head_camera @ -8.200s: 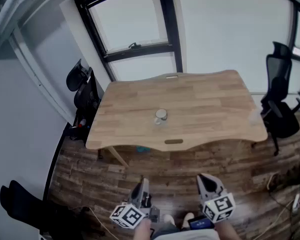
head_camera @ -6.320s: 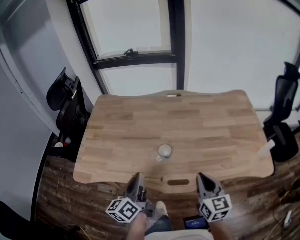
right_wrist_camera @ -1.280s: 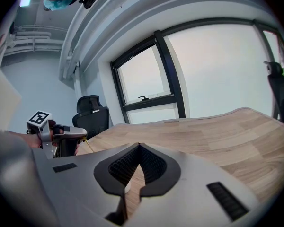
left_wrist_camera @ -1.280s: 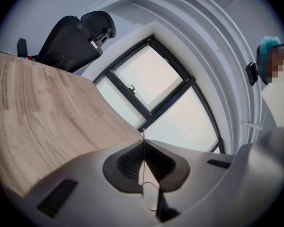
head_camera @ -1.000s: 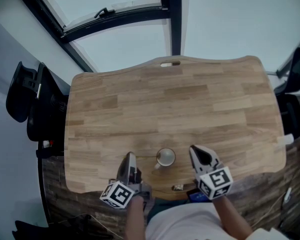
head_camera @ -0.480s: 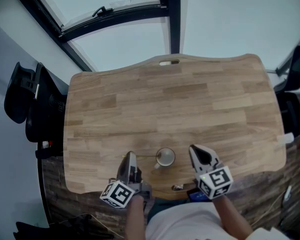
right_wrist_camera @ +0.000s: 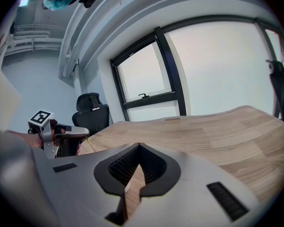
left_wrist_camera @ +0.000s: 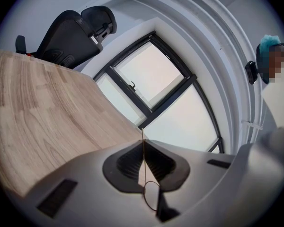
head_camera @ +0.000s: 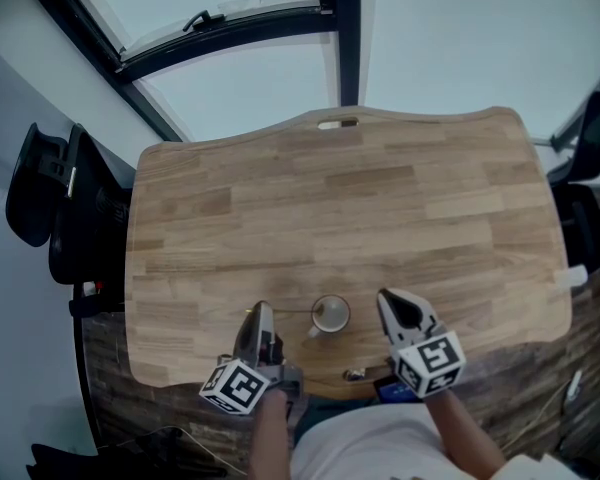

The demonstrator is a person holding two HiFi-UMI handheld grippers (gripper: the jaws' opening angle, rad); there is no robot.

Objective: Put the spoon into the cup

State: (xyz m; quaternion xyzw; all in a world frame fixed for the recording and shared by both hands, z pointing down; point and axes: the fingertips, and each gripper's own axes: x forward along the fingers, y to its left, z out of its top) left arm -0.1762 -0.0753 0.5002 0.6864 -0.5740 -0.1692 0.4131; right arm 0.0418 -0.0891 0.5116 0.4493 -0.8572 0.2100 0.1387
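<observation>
A pale cup [head_camera: 330, 315] stands on the wooden table [head_camera: 380, 198] near its front edge, between my two grippers. My left gripper [head_camera: 261, 314] sits just left of the cup and is shut on a thin golden spoon [head_camera: 292, 311] that reaches toward the cup. In the left gripper view the spoon [left_wrist_camera: 143, 155] runs as a fine line between the closed jaws of my left gripper [left_wrist_camera: 142, 143]. My right gripper [head_camera: 388, 304] hovers right of the cup, jaws together and empty [right_wrist_camera: 139, 145]. The right gripper view shows the left gripper [right_wrist_camera: 68, 138] with the spoon [right_wrist_camera: 90, 146] poking out.
A black office chair [head_camera: 40, 183] stands off the table's left end, another chair [head_camera: 592, 138] off the right end. A small pale object [head_camera: 570, 276] lies at the table's right edge. Dark window frames [head_camera: 340, 28] rise behind the table.
Since the oldest frames the view has come from several steps away right up to the table's front edge. Over the last second both grippers and the cup have stayed still.
</observation>
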